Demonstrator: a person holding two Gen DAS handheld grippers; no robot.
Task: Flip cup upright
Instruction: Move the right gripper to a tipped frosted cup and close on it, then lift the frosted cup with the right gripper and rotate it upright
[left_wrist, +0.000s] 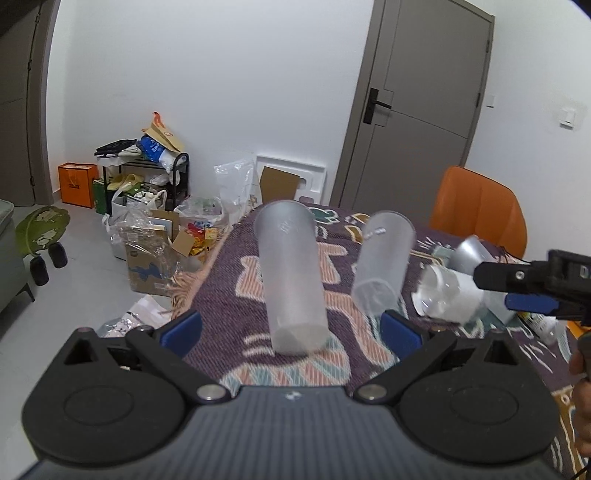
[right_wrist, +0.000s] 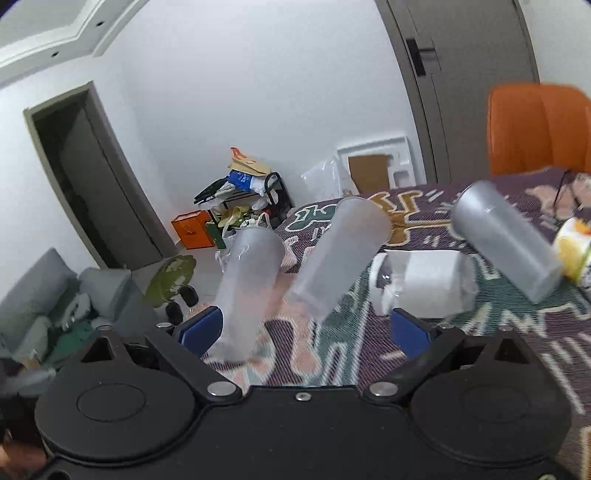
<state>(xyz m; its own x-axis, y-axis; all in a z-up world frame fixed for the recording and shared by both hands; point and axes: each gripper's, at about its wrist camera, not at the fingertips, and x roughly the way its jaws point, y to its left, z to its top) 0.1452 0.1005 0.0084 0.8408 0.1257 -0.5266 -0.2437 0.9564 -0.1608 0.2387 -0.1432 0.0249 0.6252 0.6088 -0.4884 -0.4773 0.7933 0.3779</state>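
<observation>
A: How far along is the job?

B: Partly, it seems. Straight ahead of the left tongs, between the spread fingers, a frosted cup stands wide mouth up on the patterned surface. A second tall cup stands just right of it, also apparently upright.

A: What is left?

B: The clear cup lies on its side, right of the left tongs and just ahead of the right tongs. A grey cup stands further right; motion blur hides which way up.

A: And the tongs?

B: Both wide, holding nothing. The right tongs look best placed for the fallen cup.
</observation>
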